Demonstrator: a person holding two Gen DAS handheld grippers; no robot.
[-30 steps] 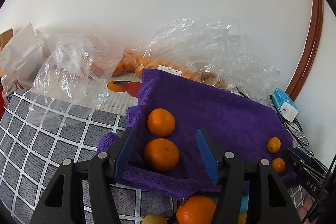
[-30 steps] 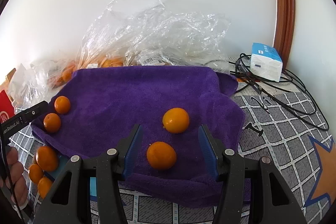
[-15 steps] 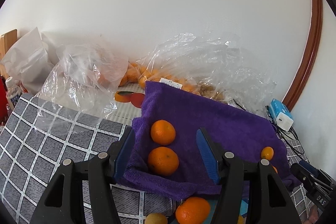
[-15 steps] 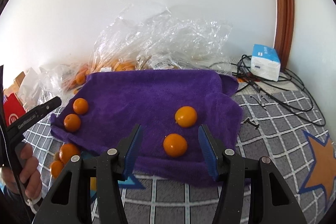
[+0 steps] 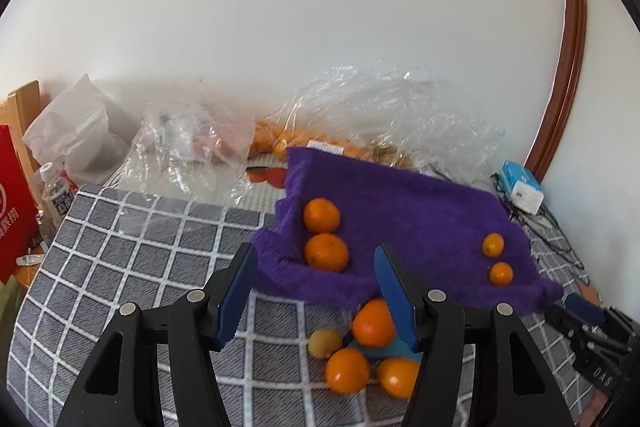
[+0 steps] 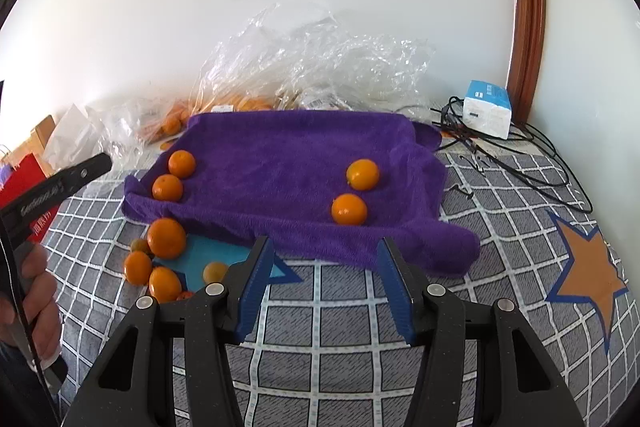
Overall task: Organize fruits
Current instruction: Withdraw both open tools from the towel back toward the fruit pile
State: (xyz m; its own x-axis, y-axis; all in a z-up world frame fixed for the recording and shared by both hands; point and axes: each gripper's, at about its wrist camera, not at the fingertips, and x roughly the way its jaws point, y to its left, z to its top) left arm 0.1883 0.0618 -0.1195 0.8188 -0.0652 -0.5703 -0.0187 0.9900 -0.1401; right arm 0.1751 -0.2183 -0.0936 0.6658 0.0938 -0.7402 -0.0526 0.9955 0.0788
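Blue pads stand apart on both grippers, nothing between them: the left gripper (image 5: 314,289) hovers over the towel (image 5: 416,227) edge, the right gripper (image 6: 324,277) above the checked cloth (image 6: 340,355). Four oranges sit on the towel, two at each end: one pair (image 6: 174,175) and another pair (image 6: 356,197). A loose heap (image 6: 156,263) lies just off the front edge. I'd say next comes one from the heap: approach from above, straddle a single fruit, close gently so it can't roll. Only the right view shows the hand (image 6: 38,307), the star (image 6: 588,275) and the blue patch (image 6: 216,255); only the left shows a bottle (image 5: 56,195).
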